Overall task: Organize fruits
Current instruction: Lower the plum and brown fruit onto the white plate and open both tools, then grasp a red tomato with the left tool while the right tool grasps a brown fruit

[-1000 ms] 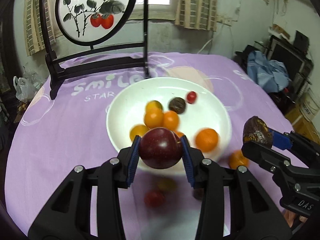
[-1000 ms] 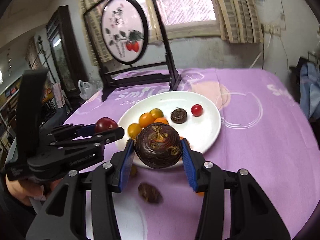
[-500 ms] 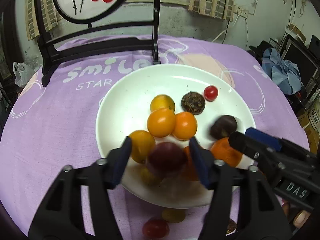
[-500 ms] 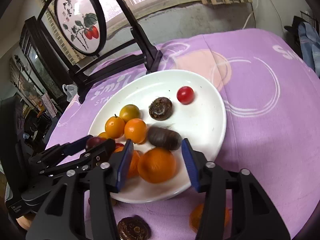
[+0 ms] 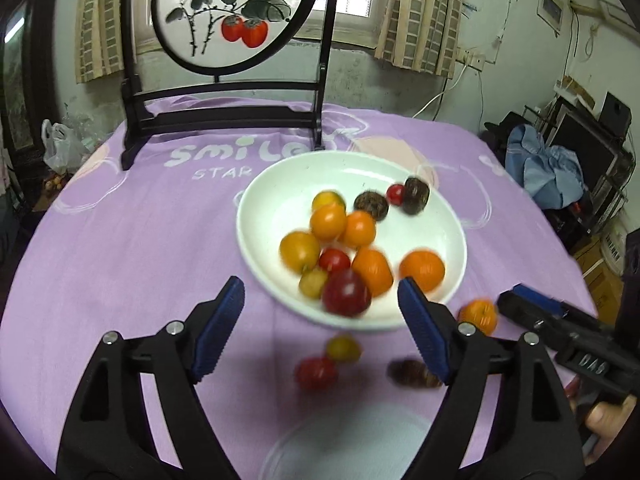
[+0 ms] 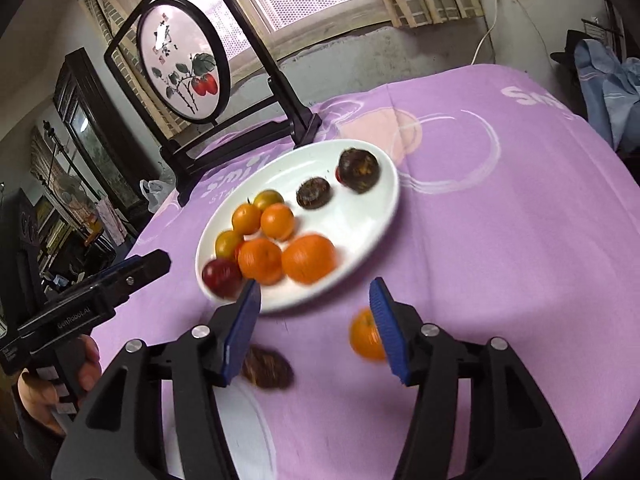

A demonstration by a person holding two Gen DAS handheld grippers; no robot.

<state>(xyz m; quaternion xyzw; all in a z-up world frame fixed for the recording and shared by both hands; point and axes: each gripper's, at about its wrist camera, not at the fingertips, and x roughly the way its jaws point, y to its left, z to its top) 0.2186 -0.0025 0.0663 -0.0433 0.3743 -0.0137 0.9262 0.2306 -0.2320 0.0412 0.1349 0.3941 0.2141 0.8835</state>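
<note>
Left wrist view
Left tool (image 5: 320, 320): spread wide, just been opening, nothing pinched; dark red plum (image 5: 346, 292) dropped at plate's (image 5: 256, 208) 6 o'clock rim.
Loose fruit: yellow tomato (image 5: 342, 348) and red tomato (image 5: 315, 372) on counter (image 5: 140, 240), between the fingers, toward 6 o'clock of plate.

Right wrist view
Right tool (image 6: 314, 320): spread, just been opening, empty.
Loose orange (image 6: 366, 340): on counter, beside the 3 o'clock finger, round, no long axis.
Brown fruit (image 6: 266, 368): behind the 9 o'clock finger.
Nearer hand, judged: right for orange, left for tomatoes.
</note>
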